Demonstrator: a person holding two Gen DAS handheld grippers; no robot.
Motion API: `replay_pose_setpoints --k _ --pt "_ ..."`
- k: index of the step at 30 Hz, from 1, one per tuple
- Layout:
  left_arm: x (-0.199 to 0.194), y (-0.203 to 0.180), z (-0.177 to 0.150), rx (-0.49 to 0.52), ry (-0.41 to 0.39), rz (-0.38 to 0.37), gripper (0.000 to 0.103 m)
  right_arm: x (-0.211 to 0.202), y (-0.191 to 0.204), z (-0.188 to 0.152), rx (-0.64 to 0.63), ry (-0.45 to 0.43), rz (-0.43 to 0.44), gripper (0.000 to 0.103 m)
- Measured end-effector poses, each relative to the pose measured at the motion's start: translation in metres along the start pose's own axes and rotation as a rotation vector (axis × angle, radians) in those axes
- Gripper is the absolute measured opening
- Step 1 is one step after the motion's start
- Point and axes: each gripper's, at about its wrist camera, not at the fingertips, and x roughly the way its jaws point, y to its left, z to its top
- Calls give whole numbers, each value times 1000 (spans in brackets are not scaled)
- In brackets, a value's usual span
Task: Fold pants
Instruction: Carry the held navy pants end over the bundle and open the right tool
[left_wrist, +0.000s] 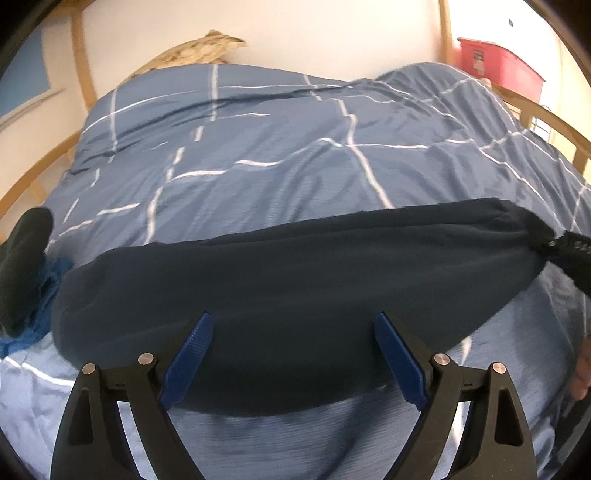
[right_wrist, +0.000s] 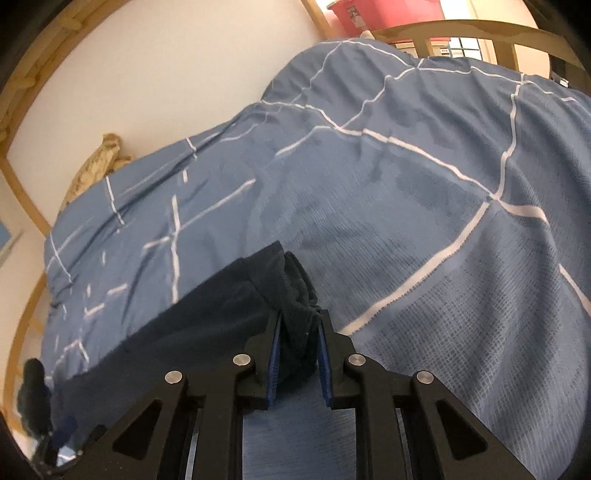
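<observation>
Dark navy pants lie folded lengthwise in a long band across the blue bedcover. My left gripper hovers over the band's near edge, jaws wide open, blue pads apart from the cloth on both sides. My right gripper is shut on the bunched right end of the pants, with dark fabric pinched between its blue pads. That same gripper shows at the right edge of the left wrist view, holding the pants' end.
The blue bedcover with white lines covers the bed inside a wooden frame. A dark garment and a bright blue cloth lie at the left. A red box stands behind the bed.
</observation>
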Motion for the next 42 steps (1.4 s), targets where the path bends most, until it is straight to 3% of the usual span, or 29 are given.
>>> replay_pose_setpoints --k 7,15,22,34,42 --pt "-30 48 -4 -35 -28 41 90 -61 74 2 -249 -174 39 19" --pt "-55 127 -16 -118 -32 39 90 -95 172 -13 -452 -238 117 19" --pt "-66 189 -26 -128 -5 -60 89 -102 252 -48 -562 -216 224 18" --pt "-77 261 -64 -114 16 -34 88 -76 356 -129 -718 -136 391 18" --pt "-75 288 -78 -144 22 -4 88 -35 393 -185 -828 -24 416 18"
